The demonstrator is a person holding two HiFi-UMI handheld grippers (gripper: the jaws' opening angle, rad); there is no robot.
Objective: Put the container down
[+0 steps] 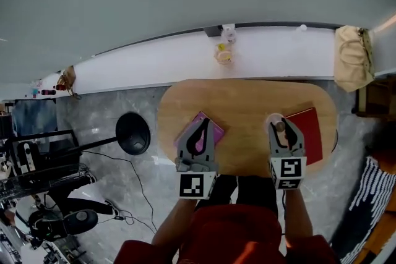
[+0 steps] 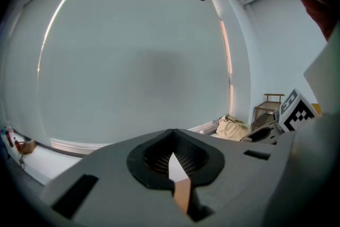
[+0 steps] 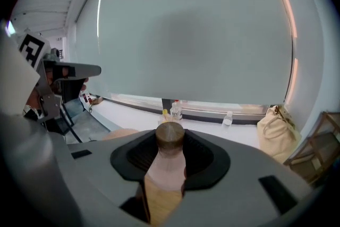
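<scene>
The right claw (image 3: 170, 159) is clamped on the brown-lidded container (image 3: 169, 137), which stands lid-up between its jaws, over the wooden counter (image 1: 247, 102) just beside a red book (image 1: 309, 133). The left claw (image 1: 199, 136) is pinched together and empty. Only the head view shows the counter beneath; no view shows the container's base.

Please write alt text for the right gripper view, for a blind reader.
The right gripper holds a container with a round brown cap between its jaws. Behind are a white ledge with bottles and a beige bag.
</scene>
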